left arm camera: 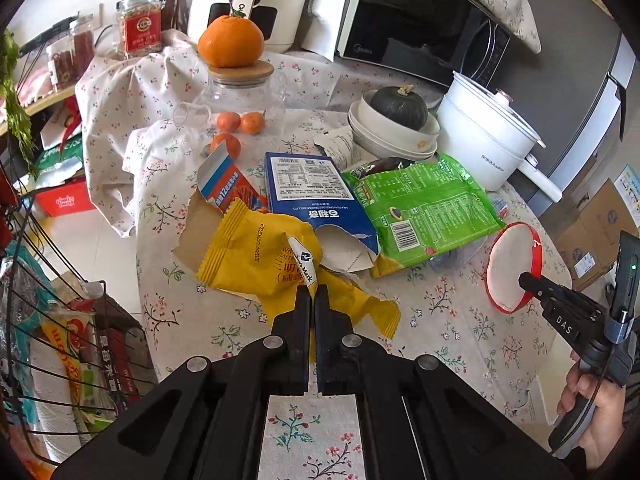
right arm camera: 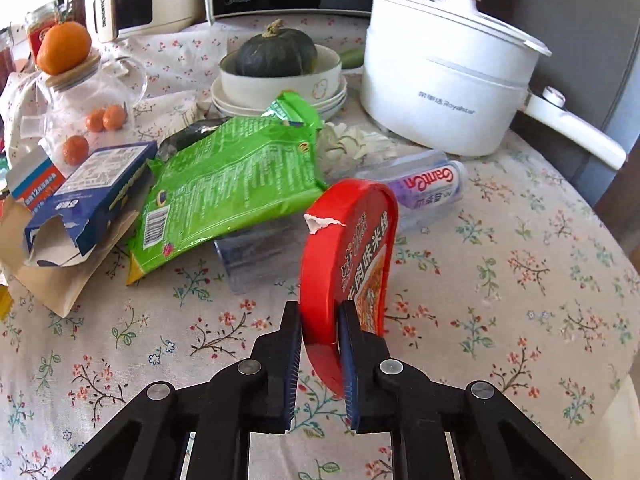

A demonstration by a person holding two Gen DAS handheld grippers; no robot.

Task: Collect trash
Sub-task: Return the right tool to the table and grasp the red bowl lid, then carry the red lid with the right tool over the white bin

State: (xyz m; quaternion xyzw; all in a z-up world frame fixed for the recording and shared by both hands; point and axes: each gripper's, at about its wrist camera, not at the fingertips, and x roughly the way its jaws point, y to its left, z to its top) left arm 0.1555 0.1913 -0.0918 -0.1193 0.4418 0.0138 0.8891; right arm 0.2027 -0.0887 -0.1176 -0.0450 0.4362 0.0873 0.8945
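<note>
Left tongs clamped on yellow wrapper, right tongs gripping red lid upright, both angled down over floral counter.

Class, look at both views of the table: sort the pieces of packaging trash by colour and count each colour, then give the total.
Yellow: 1, the yellow foil snack wrapper
Blue: 1, the torn blue cardboard box
Green: 1, the green plastic snack bag
Red: 1, the round red plastic lid
Orange and white: 1, the small opened carton
Total: 5
</note>
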